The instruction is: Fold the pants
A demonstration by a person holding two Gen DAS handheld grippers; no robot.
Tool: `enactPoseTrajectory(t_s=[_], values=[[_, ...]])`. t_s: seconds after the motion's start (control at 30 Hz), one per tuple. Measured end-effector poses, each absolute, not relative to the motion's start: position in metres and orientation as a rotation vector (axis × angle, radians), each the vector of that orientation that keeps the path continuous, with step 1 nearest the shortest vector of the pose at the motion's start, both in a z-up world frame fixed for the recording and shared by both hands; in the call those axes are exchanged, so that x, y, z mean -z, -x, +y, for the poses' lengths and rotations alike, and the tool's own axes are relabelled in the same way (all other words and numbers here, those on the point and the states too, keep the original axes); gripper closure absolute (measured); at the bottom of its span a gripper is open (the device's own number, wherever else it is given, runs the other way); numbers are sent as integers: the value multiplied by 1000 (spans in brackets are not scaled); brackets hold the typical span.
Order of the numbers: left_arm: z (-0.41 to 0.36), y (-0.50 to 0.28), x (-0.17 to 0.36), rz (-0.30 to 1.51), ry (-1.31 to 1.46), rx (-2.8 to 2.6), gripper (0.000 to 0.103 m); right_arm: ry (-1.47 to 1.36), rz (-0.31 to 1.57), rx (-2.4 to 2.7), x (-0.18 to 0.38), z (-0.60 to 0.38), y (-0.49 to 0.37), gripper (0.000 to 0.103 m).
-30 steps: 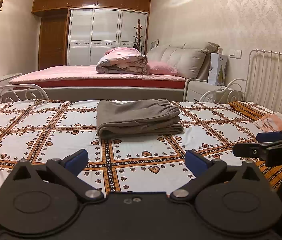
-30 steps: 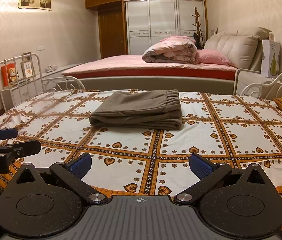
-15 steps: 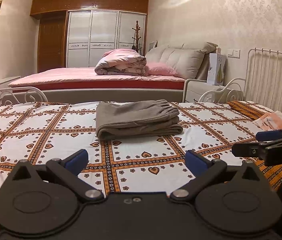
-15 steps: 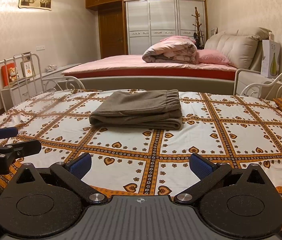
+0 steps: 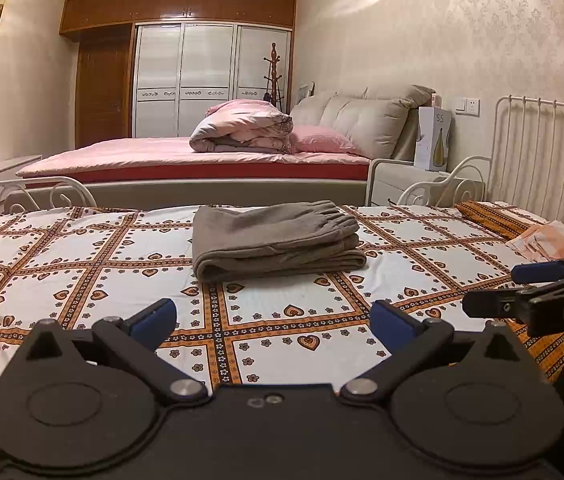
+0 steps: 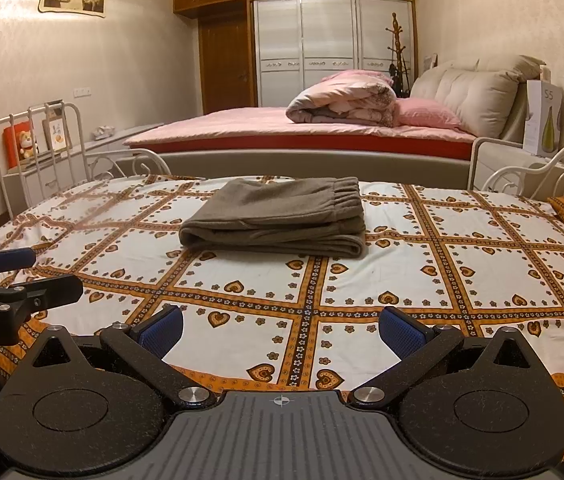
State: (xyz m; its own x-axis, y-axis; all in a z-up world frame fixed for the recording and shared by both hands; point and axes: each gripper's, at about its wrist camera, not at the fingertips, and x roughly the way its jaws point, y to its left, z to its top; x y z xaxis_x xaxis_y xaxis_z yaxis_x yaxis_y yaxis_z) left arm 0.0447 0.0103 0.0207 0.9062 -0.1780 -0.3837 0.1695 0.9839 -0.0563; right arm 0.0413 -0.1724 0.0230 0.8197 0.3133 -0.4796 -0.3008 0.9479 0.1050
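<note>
Nothing moved, folded pants (image 5: 274, 240) lying crosswise, waistband right

Both your wrist cams sit low at the near edge of the bed (image 5: 82, 264), facing across it; both share the folded pants (image 5: 274, 240) mid-bed, left cam slightly further left.

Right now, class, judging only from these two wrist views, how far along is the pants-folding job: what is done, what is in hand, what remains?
Done: the grey pants lie folded in a compact stack on the patterned bedsheet, elastic waistband on top. In hand: nothing; the left gripper and right gripper are both open, empty and held back from the pants. Left: apparently nothing, unless a final tidy is wanted.
</note>
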Motion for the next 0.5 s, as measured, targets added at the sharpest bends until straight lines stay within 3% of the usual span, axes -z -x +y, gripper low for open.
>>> enactPoseTrajectory(t_s=[0.5], values=[[13, -42, -21, 354, 32, 213, 7, -14, 517, -333, -21, -174, -42, 0]])
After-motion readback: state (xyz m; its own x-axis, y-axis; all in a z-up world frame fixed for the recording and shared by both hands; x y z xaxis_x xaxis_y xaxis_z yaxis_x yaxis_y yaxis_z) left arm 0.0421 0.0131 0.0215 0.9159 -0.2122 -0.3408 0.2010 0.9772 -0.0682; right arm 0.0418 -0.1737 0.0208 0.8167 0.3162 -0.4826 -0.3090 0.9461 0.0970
